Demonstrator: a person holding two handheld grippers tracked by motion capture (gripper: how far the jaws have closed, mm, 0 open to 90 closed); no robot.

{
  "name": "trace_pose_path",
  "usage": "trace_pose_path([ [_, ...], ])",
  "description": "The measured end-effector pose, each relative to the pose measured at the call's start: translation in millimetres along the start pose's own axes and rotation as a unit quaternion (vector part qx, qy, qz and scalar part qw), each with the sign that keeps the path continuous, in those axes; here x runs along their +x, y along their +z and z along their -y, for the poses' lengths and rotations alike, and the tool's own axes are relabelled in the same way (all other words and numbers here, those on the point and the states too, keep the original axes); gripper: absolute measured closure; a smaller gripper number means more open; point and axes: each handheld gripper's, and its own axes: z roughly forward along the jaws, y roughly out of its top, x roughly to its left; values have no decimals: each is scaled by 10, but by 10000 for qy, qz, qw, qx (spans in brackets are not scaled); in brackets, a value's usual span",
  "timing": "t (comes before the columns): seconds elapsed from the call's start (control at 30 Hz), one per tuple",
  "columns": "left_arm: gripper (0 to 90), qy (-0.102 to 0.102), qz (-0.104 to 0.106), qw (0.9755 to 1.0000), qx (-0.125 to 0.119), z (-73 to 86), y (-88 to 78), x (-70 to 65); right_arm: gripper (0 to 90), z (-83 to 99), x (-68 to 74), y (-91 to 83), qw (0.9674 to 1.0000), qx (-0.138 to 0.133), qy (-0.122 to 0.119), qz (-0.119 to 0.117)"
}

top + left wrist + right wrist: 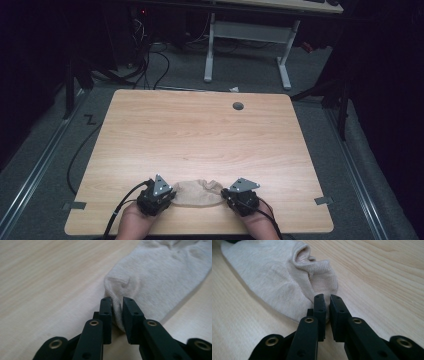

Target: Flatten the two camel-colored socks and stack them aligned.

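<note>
A beige ankle sock point(200, 194) lies flat on the wooden table point(200, 130) near its front edge, between my two grippers. My left gripper point(173, 193) is at the sock's left end. In the left gripper view the rounded toe end of the sock point(160, 277) stands between the jaws of my left gripper point(117, 301), which are slightly parted and loose on the fabric. My right gripper point(225, 193) is at the sock's right end. In the right gripper view my right gripper point(328, 298) has its jaws nearly together, pinching the ribbed cuff of the sock point(274, 277).
A round grey cable hole point(238, 105) sits near the table's far edge. Tape strips mark the front corners point(74, 205) point(323, 200). Beyond the table a white desk frame point(247, 45) stands on grey carpet. Black cables trail on the floor at the left.
</note>
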Motion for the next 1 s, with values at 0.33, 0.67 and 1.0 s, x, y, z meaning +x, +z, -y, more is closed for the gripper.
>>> trace_pose_path([
  [0.33,576,-280,-126,9983,-501,-107,-67,197,663,-173,-218,-25,9983,-445,365,62],
  [0.67,511,-1032,-926,9896,-389,248,-340,1129,511,-114,-717,-149,9880,-822,974,869],
  [1.0,485,-1026,-908,9894,-489,196,-367,1111,512,76,-790,-189,9856,-717,1029,1130],
])
